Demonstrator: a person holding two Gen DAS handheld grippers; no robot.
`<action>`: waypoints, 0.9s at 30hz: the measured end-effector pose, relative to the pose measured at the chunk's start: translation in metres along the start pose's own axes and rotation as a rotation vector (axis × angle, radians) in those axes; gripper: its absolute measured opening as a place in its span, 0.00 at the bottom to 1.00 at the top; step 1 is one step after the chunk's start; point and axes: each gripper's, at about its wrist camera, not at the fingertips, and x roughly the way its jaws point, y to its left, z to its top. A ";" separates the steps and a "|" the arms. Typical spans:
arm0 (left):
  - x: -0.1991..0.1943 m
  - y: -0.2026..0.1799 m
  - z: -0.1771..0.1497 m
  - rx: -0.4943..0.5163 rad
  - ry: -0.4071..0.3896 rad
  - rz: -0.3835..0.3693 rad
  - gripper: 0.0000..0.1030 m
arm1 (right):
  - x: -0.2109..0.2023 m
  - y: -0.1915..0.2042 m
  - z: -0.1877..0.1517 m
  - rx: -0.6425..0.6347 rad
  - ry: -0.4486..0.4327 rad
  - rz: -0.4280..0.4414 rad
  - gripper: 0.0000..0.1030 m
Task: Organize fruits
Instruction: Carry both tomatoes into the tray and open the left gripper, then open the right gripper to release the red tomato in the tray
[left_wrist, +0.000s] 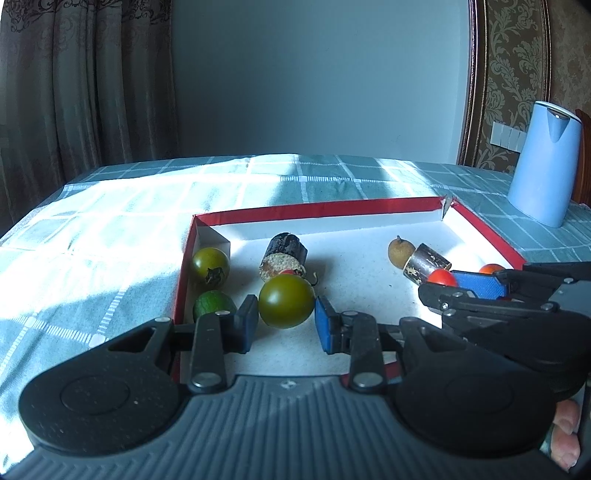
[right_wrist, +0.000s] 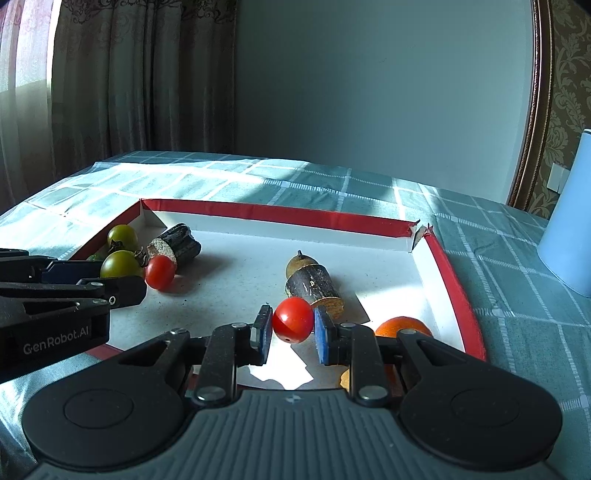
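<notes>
Checked tablecloth (left_wrist: 110, 221) bearing a red-rimmed shallow box (right_wrist: 458, 288), white inside, with a pale blue jug (left_wrist: 546, 162) standing just outside its far right corner. Left gripper (left_wrist: 286, 321): jaws spread either side of a green tomato (left_wrist: 286, 301) on the box floor, contact uncertain. Right gripper (right_wrist: 291, 334): jaws apparently pinching a red cherry tomato (right_wrist: 293, 320), beside a dark sugarcane piece (right_wrist: 314, 286).

One legible marking: "GenRobot.AI", printed in white on the black body of the left gripper (right_wrist: 127, 291), right wrist view.
</notes>
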 end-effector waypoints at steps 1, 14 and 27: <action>0.001 0.000 0.000 -0.001 0.003 0.003 0.29 | 0.001 0.001 0.000 -0.002 0.001 0.001 0.23; 0.007 -0.006 -0.003 0.023 0.024 0.010 0.29 | 0.014 0.011 0.000 -0.033 0.038 0.028 0.23; -0.004 -0.002 -0.004 0.012 -0.031 0.033 0.69 | 0.006 0.004 -0.003 0.000 0.037 0.043 0.26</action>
